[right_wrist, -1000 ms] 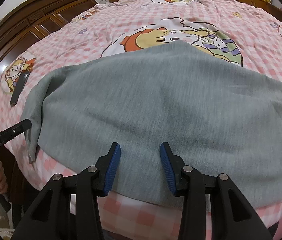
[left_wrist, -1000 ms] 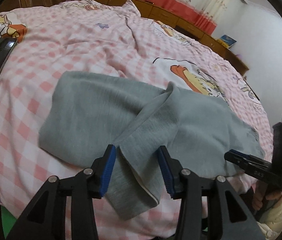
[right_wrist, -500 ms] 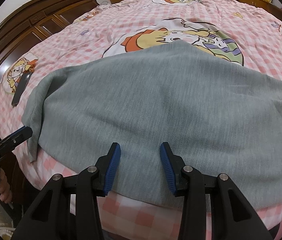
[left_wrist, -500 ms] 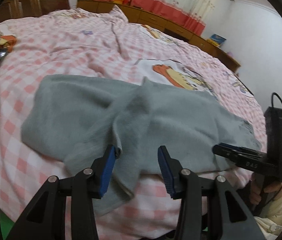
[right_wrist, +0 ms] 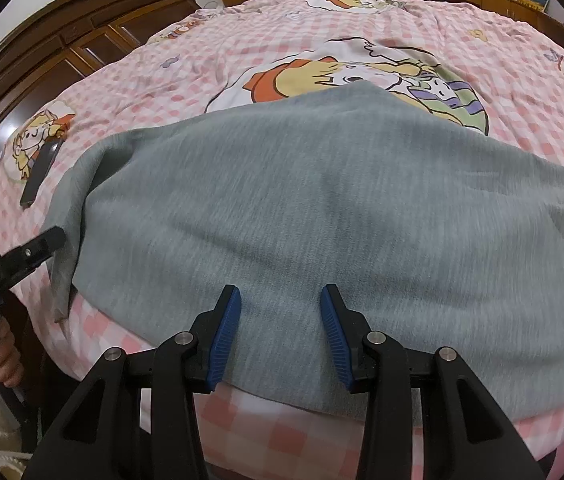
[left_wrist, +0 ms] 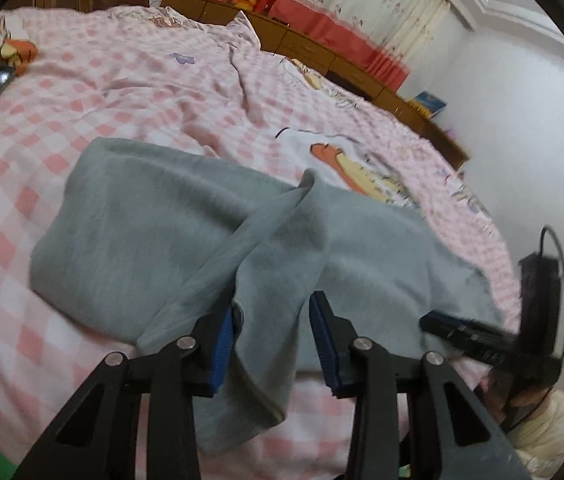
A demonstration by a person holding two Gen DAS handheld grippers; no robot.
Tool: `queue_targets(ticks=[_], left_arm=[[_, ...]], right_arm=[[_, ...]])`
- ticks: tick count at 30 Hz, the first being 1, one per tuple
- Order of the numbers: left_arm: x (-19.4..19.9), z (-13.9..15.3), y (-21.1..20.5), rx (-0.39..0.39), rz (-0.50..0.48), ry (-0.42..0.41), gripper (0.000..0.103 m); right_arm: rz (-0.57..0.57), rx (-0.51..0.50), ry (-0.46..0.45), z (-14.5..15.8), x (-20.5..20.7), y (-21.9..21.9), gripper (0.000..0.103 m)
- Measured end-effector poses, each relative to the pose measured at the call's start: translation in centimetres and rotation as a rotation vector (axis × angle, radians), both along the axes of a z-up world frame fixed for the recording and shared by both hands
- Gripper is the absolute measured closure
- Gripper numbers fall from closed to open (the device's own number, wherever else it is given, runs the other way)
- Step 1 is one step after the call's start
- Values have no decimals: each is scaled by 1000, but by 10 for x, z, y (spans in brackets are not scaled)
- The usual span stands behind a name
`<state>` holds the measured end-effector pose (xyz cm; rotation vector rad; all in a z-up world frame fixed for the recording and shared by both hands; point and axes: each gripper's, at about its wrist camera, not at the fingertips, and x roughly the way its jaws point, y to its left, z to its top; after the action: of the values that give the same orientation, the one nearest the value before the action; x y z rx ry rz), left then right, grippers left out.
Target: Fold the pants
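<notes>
On the pink checked bed [left_wrist: 130,92] a dark phone [right_wrist: 40,174] lies far to the left, well apart from the work. The grey pants [right_wrist: 321,216] lie spread across the near part of the bed, their near edge reaching the bed's front edge. At the pants' left end a narrow strip of cloth runs forward and hangs over that edge between the fingers [left_wrist: 221,344] of the left gripper [left_wrist: 272,344]; these are closing, the left pad touching the cloth while the other pad appears clear of it. Further right, the right gripper [right_wrist: 280,336] hovers over the near hem with its fingers apart and nothing pinched, the cloth lying under them. Judging by the layout, the pants look roughly doubled lengthwise, and the task is at an early-to-middle stage: this loose end needs securing and carrying across, and the crosswise folds appear not yet made.
</notes>
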<state>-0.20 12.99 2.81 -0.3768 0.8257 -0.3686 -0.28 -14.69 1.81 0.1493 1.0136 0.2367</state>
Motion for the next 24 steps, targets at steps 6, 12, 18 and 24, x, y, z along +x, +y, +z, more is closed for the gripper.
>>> queue_targets(ticks=[6, 12, 18, 24], left_arm=[[2, -2, 22, -183, 14, 16, 65], [7, -11, 23, -144, 24, 46, 93], [4, 17, 23, 18, 54, -26, 100], [43, 58, 53, 334, 106, -106, 100]], right_arm=[[7, -9, -5, -1, -1, 0, 60], [11, -17, -3, -2, 1, 0, 60], [4, -60, -9, 8, -1, 6, 60], [35, -73, -41, 19, -2, 20, 60]])
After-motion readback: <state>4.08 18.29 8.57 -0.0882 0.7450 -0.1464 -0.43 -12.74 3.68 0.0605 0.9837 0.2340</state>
